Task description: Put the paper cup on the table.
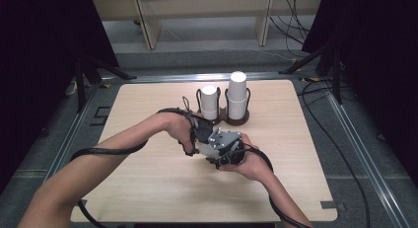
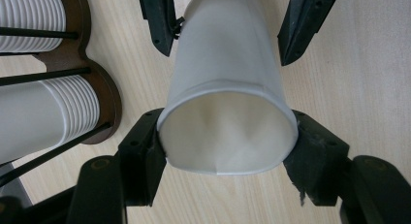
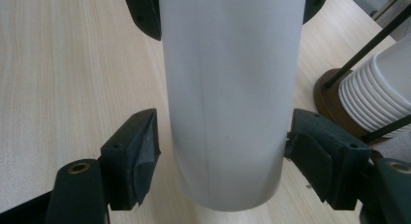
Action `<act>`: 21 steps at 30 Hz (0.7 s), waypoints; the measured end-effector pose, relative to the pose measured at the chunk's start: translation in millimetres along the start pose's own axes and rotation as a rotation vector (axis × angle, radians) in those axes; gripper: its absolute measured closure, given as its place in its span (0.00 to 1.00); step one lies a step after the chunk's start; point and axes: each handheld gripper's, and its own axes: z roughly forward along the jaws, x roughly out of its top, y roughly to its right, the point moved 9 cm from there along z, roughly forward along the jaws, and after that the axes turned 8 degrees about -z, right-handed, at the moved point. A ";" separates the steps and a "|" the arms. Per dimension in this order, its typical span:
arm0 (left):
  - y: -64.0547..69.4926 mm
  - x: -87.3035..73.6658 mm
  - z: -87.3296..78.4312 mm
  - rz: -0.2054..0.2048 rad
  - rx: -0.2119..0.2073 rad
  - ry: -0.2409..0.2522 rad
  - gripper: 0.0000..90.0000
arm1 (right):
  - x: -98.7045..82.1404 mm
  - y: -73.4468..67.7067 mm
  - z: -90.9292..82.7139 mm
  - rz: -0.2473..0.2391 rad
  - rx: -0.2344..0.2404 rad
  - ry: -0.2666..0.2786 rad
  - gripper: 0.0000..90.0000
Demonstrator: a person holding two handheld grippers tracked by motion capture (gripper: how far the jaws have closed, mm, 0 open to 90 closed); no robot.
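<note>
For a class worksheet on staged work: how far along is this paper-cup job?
Done: one paper cup is out of the wooden holder, where two stacks stand. In hand: the left gripper is clamped on the cup's open rim, and the right gripper flanks its base end, one pad not yet touching. Left: probably closing that grip, then placing the cup on the table.

No lettering, label or number can be read anywhere (the white cups (image 2: pixel 228 83) are plain).
</note>
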 end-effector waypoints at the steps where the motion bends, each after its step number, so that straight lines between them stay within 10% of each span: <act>1: -0.1 0.1 -0.1 0.000 0.001 0.002 0.40 | -0.4 -0.2 0.3 -0.004 0.002 -0.001 0.31; 21: 5.1 2.5 -2.5 0.028 -0.016 0.017 0.40 | -3.9 -3.3 5.3 0.012 0.044 0.025 0.39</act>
